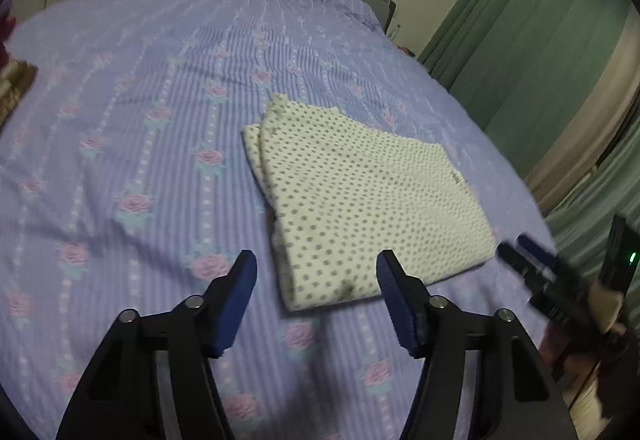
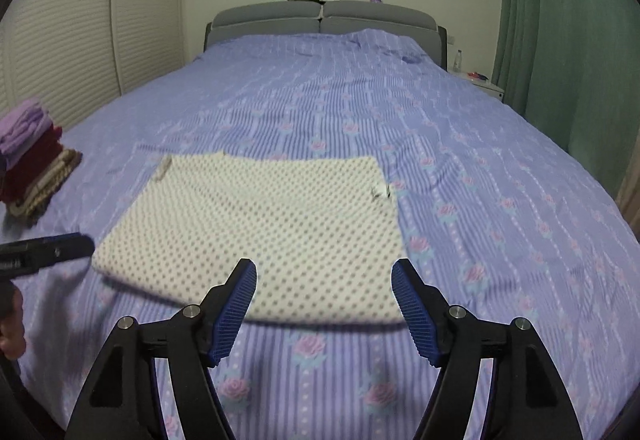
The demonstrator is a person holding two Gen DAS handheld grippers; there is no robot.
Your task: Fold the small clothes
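A cream garment with grey dots (image 1: pixel 360 208) lies folded into a flat rectangle on the bed; it also shows in the right wrist view (image 2: pixel 264 228). My left gripper (image 1: pixel 316 264) is open and empty, just short of the garment's near edge. My right gripper (image 2: pixel 324 270) is open and empty, hovering over the garment's near edge. The right gripper also shows at the right of the left wrist view (image 1: pixel 524 260), and the left gripper at the left of the right wrist view (image 2: pixel 60 246).
The bed has a lilac striped cover with roses (image 2: pixel 440 144) and a grey headboard (image 2: pixel 320 20). A stack of folded clothes (image 2: pixel 32 160) sits at the left bed edge. Green curtains (image 1: pixel 532 52) hang on the right. A nightstand (image 2: pixel 480 80) stands by the headboard.
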